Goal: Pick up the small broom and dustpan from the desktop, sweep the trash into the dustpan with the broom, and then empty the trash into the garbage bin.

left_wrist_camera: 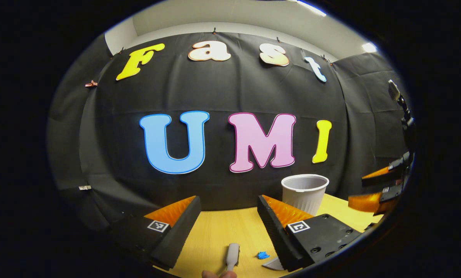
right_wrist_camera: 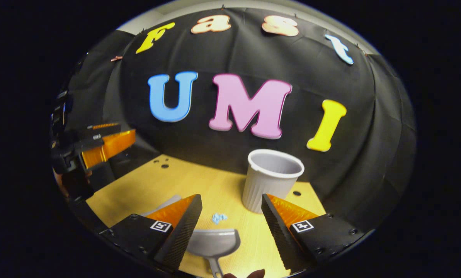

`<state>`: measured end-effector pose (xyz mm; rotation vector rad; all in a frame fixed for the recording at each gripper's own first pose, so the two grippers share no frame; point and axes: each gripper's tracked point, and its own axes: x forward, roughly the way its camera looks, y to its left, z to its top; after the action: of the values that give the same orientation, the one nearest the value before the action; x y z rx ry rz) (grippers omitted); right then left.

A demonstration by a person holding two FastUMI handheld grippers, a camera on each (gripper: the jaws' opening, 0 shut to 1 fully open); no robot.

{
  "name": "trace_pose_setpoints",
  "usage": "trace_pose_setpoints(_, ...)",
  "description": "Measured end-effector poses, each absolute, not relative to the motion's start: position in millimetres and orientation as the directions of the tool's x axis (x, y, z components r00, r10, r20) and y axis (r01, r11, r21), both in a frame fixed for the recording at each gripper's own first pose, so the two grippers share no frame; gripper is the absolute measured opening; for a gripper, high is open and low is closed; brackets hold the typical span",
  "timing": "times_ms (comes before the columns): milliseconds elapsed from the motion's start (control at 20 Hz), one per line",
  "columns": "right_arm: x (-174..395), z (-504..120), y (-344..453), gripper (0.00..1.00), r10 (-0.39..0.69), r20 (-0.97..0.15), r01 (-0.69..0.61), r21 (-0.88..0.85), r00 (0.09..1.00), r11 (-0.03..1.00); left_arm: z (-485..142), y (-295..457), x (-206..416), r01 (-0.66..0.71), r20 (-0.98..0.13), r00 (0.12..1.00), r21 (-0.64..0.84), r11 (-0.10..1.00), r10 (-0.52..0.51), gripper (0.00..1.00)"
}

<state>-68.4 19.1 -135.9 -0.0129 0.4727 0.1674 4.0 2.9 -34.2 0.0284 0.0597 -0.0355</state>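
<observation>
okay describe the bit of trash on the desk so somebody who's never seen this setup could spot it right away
Start at the wooden desktop and find the white ribbed garbage bin near its back edge. Just in front of the bin, toward its left in the right gripper view, lies the trash, beyond the grey dustpan. It is a small crumpled blue scrap, the only blue thing on the desk.

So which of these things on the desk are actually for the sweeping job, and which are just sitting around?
For the job:
- dustpan
- broom handle, as it seems
- blue trash
- garbage bin
- left gripper and right gripper, both open

Just there:
- wooden desktop
- small dark holes in the desktop
</observation>
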Motion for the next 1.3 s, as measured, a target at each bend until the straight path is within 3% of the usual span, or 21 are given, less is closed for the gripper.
trace_pose_setpoints(250, -127, -228, 33, 0.96, 0.212, -0.710, -0.193, 0.109, 0.672, 0.975, -48, 5, 4, 0.023, -0.092, 0.996, 0.015, 1.000, -0.021, 0.95)
trace_pose_setpoints(450, -169, -281, 36, 0.95, 0.212, -0.837, -0.195, 0.129, 0.504, 0.972, -54, 7, 1, 0.018, -0.108, 0.994, 0.032, 0.999, -0.014, 0.95)
trace_pose_setpoints(900, -188, -387, 38, 0.92, 0.187, -0.937, -0.126, 0.156, 0.295, 0.980, -69, 16, -11, -0.021, -0.145, 0.989, 0.056, 0.998, 0.029, 0.95)
trace_pose_setpoints(1300, -179, -423, 58, 0.89, 0.198, -0.949, -0.173, 0.158, 0.245, 0.972, -85, 20, -13, -0.030, -0.196, 0.980, 0.059, 0.998, 0.041, 0.94)
